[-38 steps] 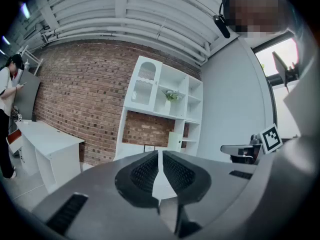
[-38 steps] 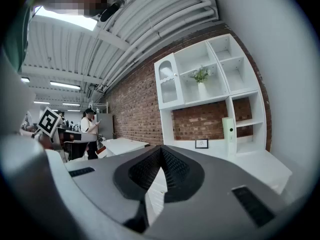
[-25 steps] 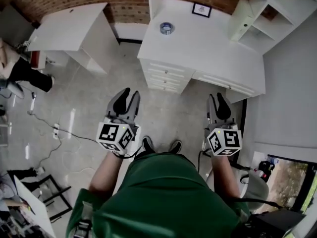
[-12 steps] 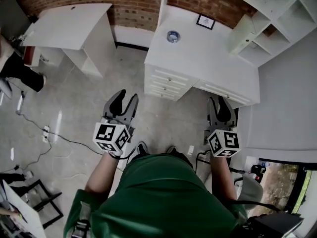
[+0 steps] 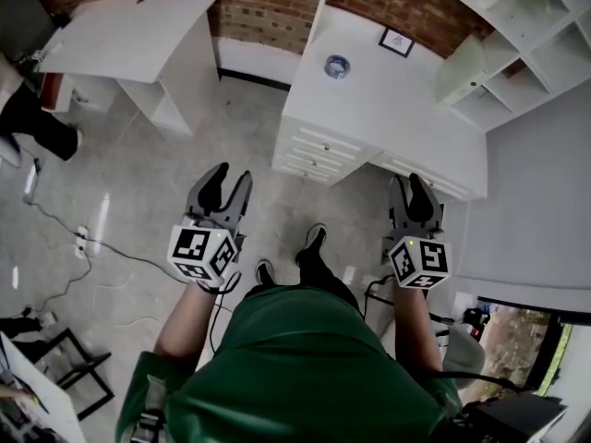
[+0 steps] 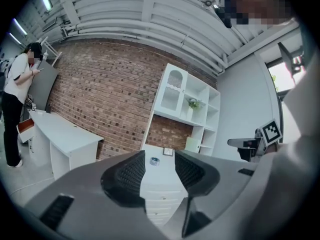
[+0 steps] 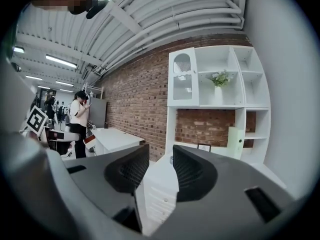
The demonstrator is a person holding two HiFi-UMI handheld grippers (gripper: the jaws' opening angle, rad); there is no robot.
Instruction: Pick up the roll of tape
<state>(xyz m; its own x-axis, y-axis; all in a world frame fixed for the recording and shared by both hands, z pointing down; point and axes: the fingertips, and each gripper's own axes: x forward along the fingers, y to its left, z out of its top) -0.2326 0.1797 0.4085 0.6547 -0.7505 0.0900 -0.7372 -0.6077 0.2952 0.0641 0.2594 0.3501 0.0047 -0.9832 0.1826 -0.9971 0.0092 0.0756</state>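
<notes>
Left gripper [image 5: 228, 175] and right gripper [image 5: 414, 181] — jaws just opened wide, empty — face the roll of tape [image 5: 337, 65], well ahead on the white table [image 5: 388, 100]; likely light and stiff, best pinched across its wall.

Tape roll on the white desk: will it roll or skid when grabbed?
The tape roll seems to lie flat, hole up, so it probably won't roll. It looks small and likely light, so on the smooth white desk a nudge may slide it. As a wound ring it should be stiff enough to pinch.
</notes>
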